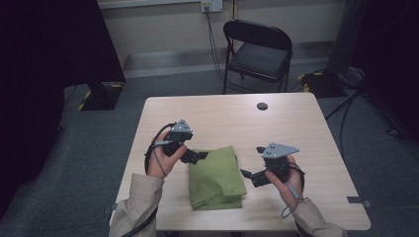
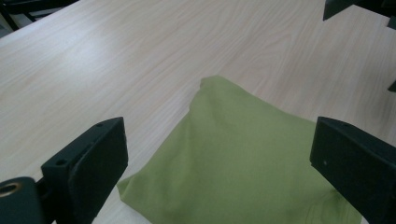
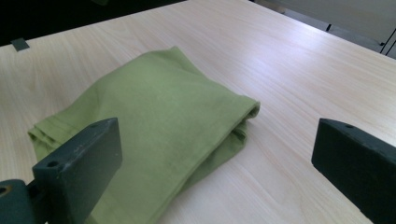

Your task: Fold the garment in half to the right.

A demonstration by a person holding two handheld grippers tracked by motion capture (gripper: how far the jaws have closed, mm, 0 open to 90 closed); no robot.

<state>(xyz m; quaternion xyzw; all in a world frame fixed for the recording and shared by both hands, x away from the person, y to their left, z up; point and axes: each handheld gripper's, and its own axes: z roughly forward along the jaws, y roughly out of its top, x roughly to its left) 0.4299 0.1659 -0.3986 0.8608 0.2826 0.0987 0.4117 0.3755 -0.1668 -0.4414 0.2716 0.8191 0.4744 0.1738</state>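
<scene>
Beige sleeves (image 1: 138,202), black grippers with grey three-cornered plates (image 1: 279,149), trailing cables.

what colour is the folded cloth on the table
Plain olive green cloth, no pattern; clearest in the right gripper view.

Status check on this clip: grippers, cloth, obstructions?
Left gripper open, right gripper open, both beside the folded green cloth. Cloth flat on table, unheld. Nothing blocking.

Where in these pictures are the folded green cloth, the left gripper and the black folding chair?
folded green cloth (image 1: 216,177): high view, middle of its top layer.
left gripper (image 1: 201,156): high view, between its fingertips, at the cloth's left edge.
black folding chair (image 1: 259,59): high view, on its seat.
</scene>
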